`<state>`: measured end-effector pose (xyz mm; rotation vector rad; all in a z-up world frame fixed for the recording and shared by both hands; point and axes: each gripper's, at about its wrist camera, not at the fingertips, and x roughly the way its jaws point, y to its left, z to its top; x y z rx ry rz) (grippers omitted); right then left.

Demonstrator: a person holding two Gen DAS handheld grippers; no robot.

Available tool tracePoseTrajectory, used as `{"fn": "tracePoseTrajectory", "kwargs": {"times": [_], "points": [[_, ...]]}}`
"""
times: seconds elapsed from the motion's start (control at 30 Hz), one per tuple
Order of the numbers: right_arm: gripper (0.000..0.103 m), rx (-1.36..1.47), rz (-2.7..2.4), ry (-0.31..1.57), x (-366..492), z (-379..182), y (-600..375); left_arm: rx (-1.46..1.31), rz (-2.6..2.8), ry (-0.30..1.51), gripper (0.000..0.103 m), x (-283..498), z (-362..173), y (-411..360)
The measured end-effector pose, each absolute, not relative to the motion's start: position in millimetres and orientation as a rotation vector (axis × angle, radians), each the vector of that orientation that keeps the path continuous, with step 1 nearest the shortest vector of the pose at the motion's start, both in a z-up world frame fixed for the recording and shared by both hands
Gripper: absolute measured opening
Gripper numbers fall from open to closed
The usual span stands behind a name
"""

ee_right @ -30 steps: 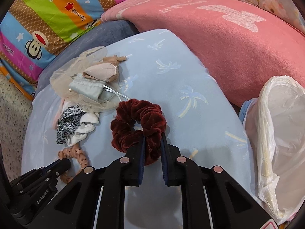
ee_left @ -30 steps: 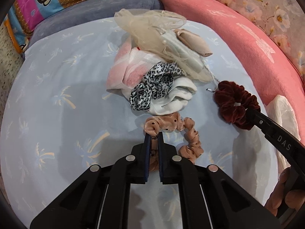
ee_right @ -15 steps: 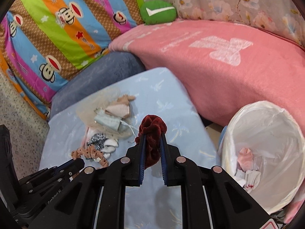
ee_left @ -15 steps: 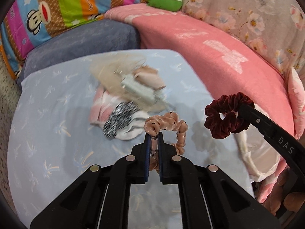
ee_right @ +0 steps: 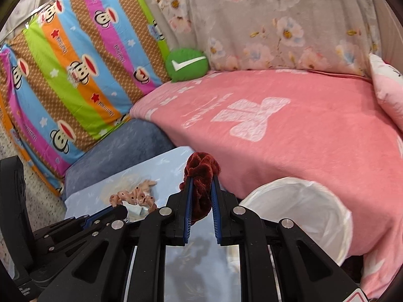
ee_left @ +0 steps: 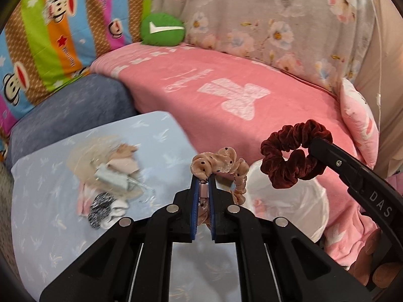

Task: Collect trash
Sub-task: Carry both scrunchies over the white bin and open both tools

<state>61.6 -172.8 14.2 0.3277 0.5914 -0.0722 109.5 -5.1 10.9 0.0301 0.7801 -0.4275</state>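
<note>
My left gripper (ee_left: 202,180) is shut on a peach dotted scrunchie (ee_left: 221,167) and holds it in the air over the table's right edge. My right gripper (ee_right: 201,182) is shut on a dark red velvet scrunchie (ee_right: 201,170), which also shows in the left wrist view (ee_left: 293,154), lifted above the white-lined trash bin (ee_left: 309,198). The bin (ee_right: 325,196) stands to the right of the table, against the pink bed. The peach scrunchie also shows in the right wrist view (ee_right: 131,197).
A pile of cloth scraps, a face mask and a leopard-print scrunchie (ee_left: 108,186) lies on the light blue table (ee_left: 45,226). A pink blanket (ee_right: 289,136), a green round cushion (ee_right: 187,64) and a striped monkey-print cover (ee_right: 75,80) lie behind.
Both grippers rose off the table with their scrunchies and swung right toward the bin. The cloth pile has stayed on the table.
</note>
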Motion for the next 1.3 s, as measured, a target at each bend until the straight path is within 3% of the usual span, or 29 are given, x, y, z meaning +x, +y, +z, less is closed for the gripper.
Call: {"fn": "tracePoseTrajectory", "kwargs": {"times": [0.53,1.03,1.07,1.2,1.3], "points": [[0.013,0.408,-0.227,0.566,19,1,-261,0.134,-0.576,0.765,0.007,95,18,-94],[0.015,0.434,-0.256,0.584,15,-15,-275,0.176,-0.631,0.778,0.012,88,12,-125],[0.018,0.435,-0.255,0.584,15,-15,-275,0.174,-0.636,0.784,0.016,89,11,-127],[0.019,0.438,-0.262,0.579,13,-16,-274,0.162,-0.586,0.787,0.060,91,8,-125],[0.024,0.434,-0.265,0.579,12,-16,-273,0.158,-0.566,0.780,0.061,92,8,-119]]}}
